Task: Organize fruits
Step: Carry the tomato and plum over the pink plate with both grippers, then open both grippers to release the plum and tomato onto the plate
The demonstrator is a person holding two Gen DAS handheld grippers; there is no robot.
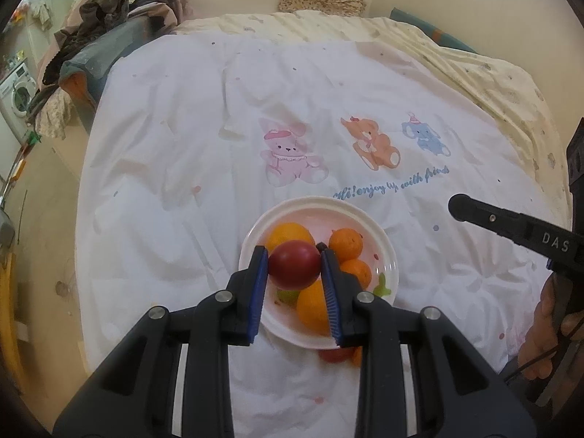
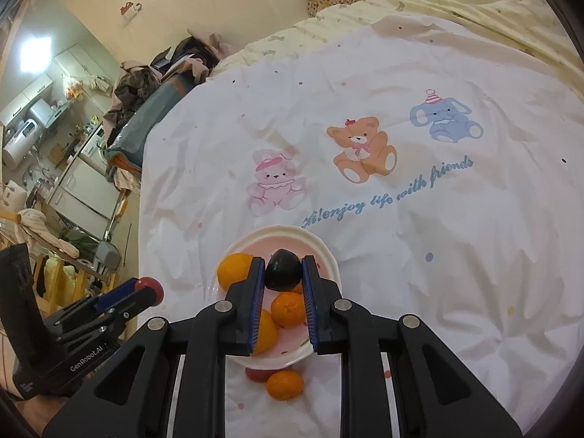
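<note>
A white plate (image 1: 379,233) lies on the white bedspread and holds several oranges (image 1: 345,242). My left gripper (image 1: 294,266) is shut on a red fruit (image 1: 294,269), held just above the plate. My right gripper (image 2: 283,272) is shut on a dark, nearly black fruit (image 2: 283,270), held over the same plate (image 2: 328,252). In the right wrist view an orange (image 2: 284,385) and a red fruit (image 2: 255,374) lie on the bedspread just in front of the plate. The left gripper with its red fruit also shows at the left of the right wrist view (image 2: 149,288).
The bedspread (image 1: 182,146) with cartoon animals covers the bed. A yellowish quilt (image 1: 492,84) lies at the far and right side. Piled clothes (image 1: 102,25) sit at the bed's far left corner. The floor and kitchen appliances (image 2: 43,138) lie left of the bed.
</note>
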